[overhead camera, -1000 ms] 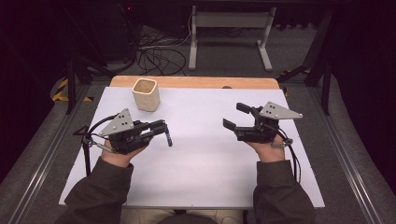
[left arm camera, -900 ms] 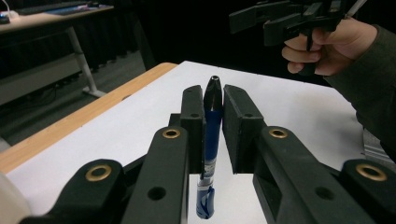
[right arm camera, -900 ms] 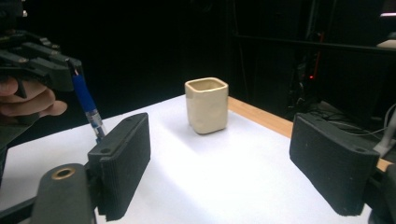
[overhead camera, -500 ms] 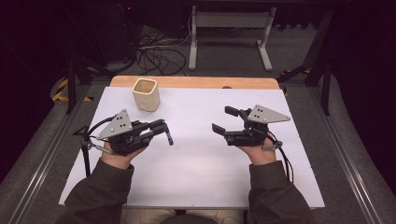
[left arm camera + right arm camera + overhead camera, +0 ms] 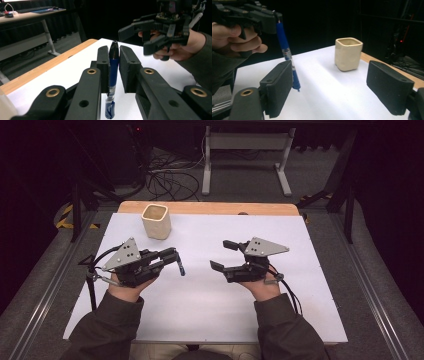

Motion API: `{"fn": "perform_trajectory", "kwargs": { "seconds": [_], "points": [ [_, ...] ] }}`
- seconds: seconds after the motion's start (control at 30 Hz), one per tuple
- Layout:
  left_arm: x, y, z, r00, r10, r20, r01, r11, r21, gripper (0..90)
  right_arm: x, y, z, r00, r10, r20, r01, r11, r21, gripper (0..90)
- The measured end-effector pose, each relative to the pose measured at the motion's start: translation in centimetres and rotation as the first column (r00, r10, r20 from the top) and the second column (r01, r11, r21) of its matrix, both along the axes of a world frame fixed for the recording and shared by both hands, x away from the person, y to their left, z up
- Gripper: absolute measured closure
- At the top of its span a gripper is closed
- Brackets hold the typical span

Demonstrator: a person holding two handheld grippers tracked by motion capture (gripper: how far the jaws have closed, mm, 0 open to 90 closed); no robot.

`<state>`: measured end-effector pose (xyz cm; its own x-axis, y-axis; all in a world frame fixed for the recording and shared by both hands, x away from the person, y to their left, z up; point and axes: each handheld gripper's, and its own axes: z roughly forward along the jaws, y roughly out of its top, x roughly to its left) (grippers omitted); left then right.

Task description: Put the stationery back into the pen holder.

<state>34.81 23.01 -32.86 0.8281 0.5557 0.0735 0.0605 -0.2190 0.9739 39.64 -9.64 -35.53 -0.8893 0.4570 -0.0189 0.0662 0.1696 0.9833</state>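
Blue pen (image 5: 179, 265) clamped in the left gripper (image 5: 172, 257); right gripper (image 5: 223, 255) spread wide, empty.
Bare white table (image 5: 200, 310) lies between them; the cream square cup (image 5: 156, 221) stands beyond the left gripper, near the far edge.

The white table (image 5: 210, 310) is brightly lit against dark, dim surroundings; close-up views look soft.

No text, label, brand, number or sign can be read anywhere in these views
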Motion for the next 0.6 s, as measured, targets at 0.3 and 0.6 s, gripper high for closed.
{"fn": "perform_trajectory", "kwargs": {
  "seconds": [0.3,0.6],
  "points": [
    [0.0,0.0,0.0,1.0,0.005,0.003,-0.005,1.0,-0.005,79.3,-0.4,2.5,-1.1,0.9998,0.019,0.01,-0.019,0.9996,-0.018,31.7],
    [-0.1,-0.3,-0.1,1.0,0.004,-0.005,-0.004,1.0,-0.004,79.2,-0.8,3.8,-1.6,0.9993,0.022,0.032,-0.022,0.9998,0.0,39.0]
  ]
}}
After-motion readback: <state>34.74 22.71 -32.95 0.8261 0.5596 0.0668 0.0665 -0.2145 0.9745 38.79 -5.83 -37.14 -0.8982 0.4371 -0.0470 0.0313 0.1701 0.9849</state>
